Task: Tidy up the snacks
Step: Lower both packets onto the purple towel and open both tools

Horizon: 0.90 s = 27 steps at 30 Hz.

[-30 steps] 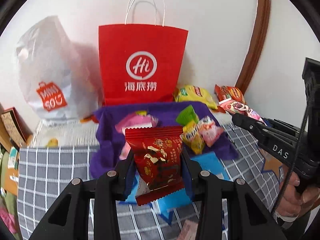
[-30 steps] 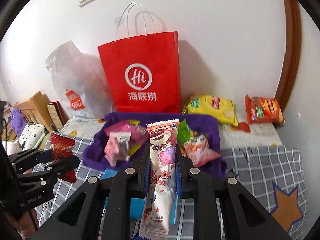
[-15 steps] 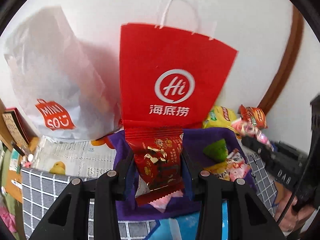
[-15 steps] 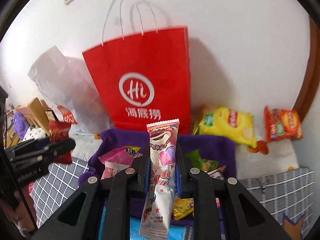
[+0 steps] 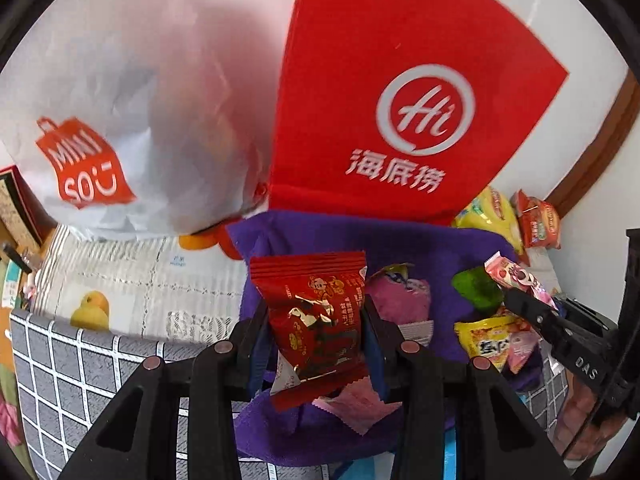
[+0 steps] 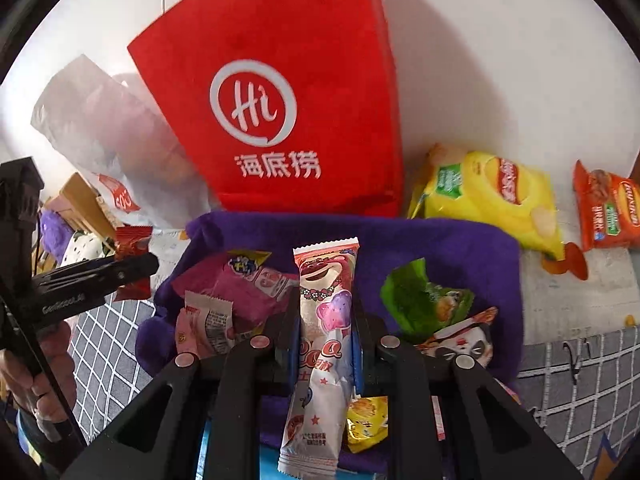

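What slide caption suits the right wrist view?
Right gripper holding a pink bear-print snack stick over the purple cloth bin.

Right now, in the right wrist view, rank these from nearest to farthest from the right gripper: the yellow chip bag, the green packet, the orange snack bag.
1. Green packet, just right of the right gripper, on the purple cloth.
2. Yellow chip bag, farther back right, by the wall.
3. Orange snack bag, far right edge.

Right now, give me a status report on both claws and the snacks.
Left claw shut on red packet. Right claw shut on pink-and-white stick pack. Both over purple cloth; nothing blocking.
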Motion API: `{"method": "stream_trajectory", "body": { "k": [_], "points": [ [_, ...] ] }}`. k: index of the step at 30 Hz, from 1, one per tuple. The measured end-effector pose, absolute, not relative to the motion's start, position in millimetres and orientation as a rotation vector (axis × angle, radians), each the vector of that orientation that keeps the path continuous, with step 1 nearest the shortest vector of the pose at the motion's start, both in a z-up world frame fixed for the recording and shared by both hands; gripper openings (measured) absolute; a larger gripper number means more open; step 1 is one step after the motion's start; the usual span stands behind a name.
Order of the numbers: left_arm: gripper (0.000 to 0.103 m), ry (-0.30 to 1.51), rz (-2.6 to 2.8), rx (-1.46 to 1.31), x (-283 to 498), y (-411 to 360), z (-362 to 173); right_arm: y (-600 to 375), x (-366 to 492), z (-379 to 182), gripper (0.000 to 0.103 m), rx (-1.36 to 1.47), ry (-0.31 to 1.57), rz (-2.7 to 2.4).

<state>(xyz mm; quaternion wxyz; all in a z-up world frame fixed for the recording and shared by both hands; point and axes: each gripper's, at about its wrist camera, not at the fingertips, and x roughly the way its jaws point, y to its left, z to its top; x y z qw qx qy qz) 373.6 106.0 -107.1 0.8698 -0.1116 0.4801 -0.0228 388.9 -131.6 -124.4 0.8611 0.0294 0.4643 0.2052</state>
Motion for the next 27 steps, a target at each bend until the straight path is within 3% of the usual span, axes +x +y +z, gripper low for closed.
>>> {"method": "stream_trajectory", "body": {
  "k": [27],
  "points": [
    [0.040,1.121,-0.174,-0.390,388.0,93.4,-151.4,-103.6,394.8,-163.7,0.023,-0.034,1.086,0.382]
  ]
}}
